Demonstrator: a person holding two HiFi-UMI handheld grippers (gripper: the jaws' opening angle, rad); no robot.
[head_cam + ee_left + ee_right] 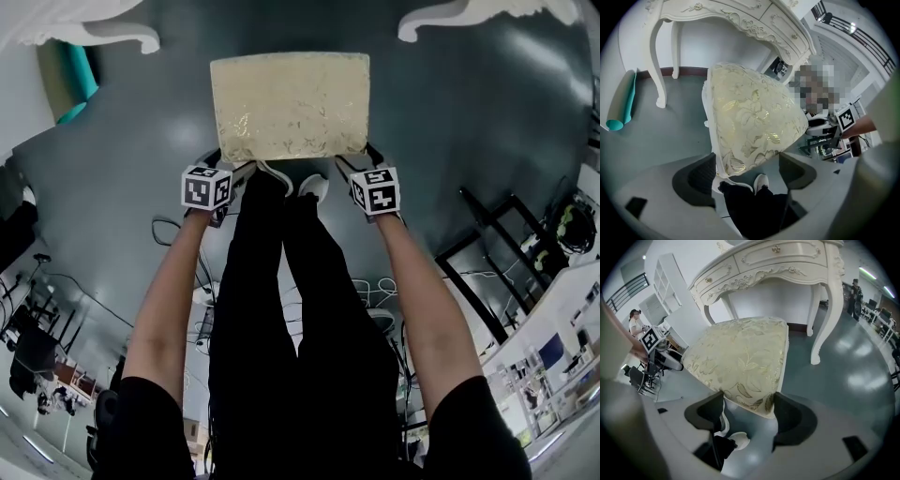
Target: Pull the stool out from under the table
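While my left gripper [747, 163] stands released, its fingers [693, 178] wide apart, the stool [750, 122] pokes its near left corner between them, touching only one finger and clear of the other. My right gripper [747, 403] grasps the stool's near right corner, the gold-patterned cushion filling the gap from finger to finger. The stool stands on the grey floor [469, 122] just ahead of my shoes [314, 187], out in front of the white table [773, 263].

One cream-and-gold floral cushioned stool [289, 105] is counted, with one white carved counter [778, 263] on curved legs, two grey hand-held grippers, left [232, 167] and right [354, 161], two white shoes [277, 176] [315, 187] and one rolled teal mat [621, 105].
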